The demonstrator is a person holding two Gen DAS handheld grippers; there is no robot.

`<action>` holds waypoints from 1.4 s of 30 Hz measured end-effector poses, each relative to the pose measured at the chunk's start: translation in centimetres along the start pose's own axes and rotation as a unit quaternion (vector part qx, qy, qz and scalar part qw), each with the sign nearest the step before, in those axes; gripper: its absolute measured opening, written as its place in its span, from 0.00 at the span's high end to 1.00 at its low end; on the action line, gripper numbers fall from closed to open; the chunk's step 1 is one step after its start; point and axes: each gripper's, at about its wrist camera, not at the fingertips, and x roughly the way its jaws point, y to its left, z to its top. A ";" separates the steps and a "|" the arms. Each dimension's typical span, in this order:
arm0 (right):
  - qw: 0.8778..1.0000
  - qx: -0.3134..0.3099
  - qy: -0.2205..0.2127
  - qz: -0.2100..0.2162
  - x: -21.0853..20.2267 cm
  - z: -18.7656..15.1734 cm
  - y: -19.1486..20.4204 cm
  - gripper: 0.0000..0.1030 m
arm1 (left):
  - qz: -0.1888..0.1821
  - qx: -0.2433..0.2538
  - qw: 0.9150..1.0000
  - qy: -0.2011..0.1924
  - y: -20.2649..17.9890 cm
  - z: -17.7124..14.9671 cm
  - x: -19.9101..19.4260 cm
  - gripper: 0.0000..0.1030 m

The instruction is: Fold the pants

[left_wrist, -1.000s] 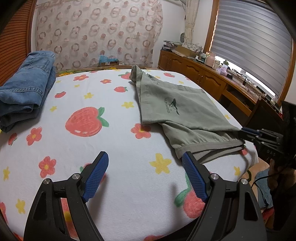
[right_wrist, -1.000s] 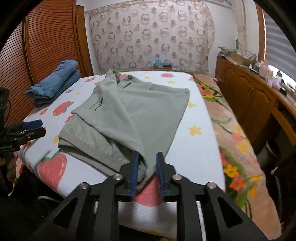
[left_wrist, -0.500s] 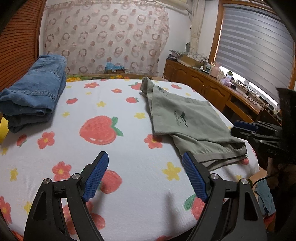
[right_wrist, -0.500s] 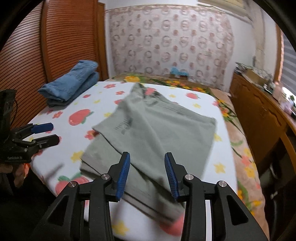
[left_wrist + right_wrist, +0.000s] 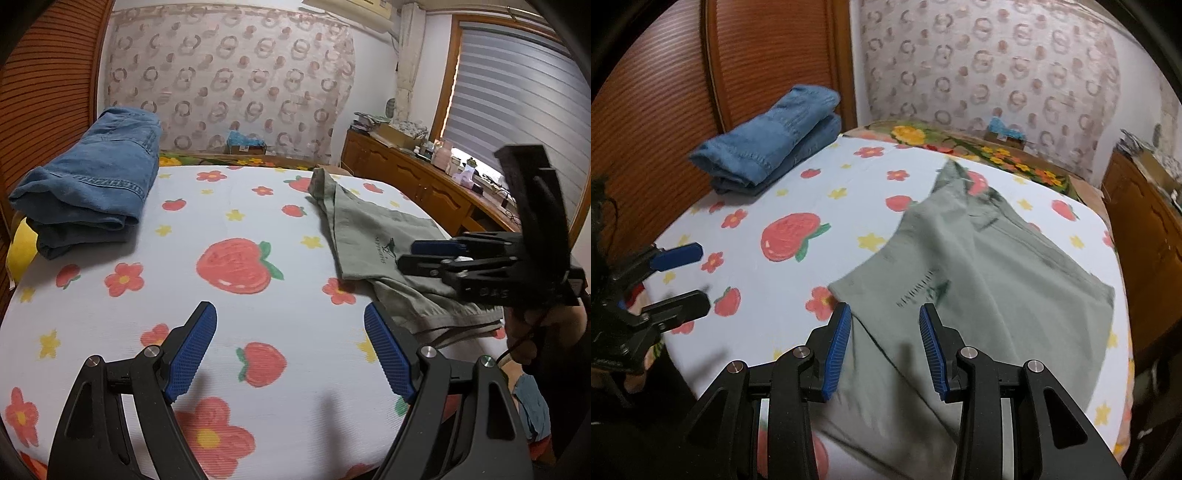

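Hovering right gripper (image 5: 882, 347) half-open, empty, over green pants (image 5: 990, 266); left gripper (image 5: 290, 354) wide, empty; pinch hem at 6 o'clock, fold toward 12.

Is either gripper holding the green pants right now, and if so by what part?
Nothing is held. The left gripper is open over bare sheet; the right gripper has its jaws apart above the green pants, pads not pressing the fabric.

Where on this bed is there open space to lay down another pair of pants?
The widest bare stretch of the strawberry sheet lies between the folded jeans by the wooden wall and the green pants; it runs forward to the near edge, under the open left gripper. The green pants' side is crowded, with the right gripper above them.
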 end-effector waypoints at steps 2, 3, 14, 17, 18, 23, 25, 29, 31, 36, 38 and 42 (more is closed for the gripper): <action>1.000 -0.011 0.009 0.002 1.0 0.4 0.6 0.61 | 0.001 -0.001 1.000 -0.001 0.2 0.0 -0.1 0.20; 1.000 -0.015 0.013 0.002 1.4 0.7 0.8 0.61 | 0.002 -0.002 1.000 -0.002 0.3 -0.1 -0.1 0.20; 0.998 -0.054 0.042 0.004 3.8 1.5 1.7 0.61 | 0.002 -0.004 1.000 0.003 1.0 -0.5 0.0 0.20; 0.996 -0.073 0.051 -0.004 5.2 2.0 2.5 0.61 | 0.000 -0.004 1.000 0.004 0.8 -0.5 0.0 0.20; 0.996 -0.075 0.054 -0.003 5.5 2.0 2.6 0.62 | 0.000 -0.003 1.000 0.004 0.8 -0.5 0.0 0.20; 0.997 -0.064 0.046 0.005 5.5 2.4 1.9 0.93 | -0.001 -0.001 1.000 0.006 0.7 -0.6 -0.1 0.20; 0.998 -0.047 0.033 0.010 5.1 2.6 1.3 0.95 | -0.002 0.000 1.000 0.008 0.6 -0.7 -0.1 0.20; 1.000 -0.006 0.000 0.026 3.1 2.9 -0.3 0.96 | -0.004 0.004 1.000 0.013 0.4 -0.9 0.2 0.20; 1.000 -0.002 -0.013 0.026 2.2 3.1 -0.8 0.96 | -0.005 0.006 1.000 0.014 0.2 -0.9 0.2 0.20; 0.999 0.004 -0.030 0.010 0.6 3.0 -2.1 0.96 | -0.008 0.013 1.000 0.017 -0.2 -0.9 0.4 0.20; 0.999 0.007 -0.032 0.001 0.0 3.0 -2.5 0.96 | -0.009 0.015 1.000 0.018 -0.2 -0.9 0.4 0.20; 0.999 0.014 -0.032 -0.019 -0.5 2.6 -4.0 0.96 | -0.009 0.016 1.000 0.018 -0.2 -0.8 0.5 0.20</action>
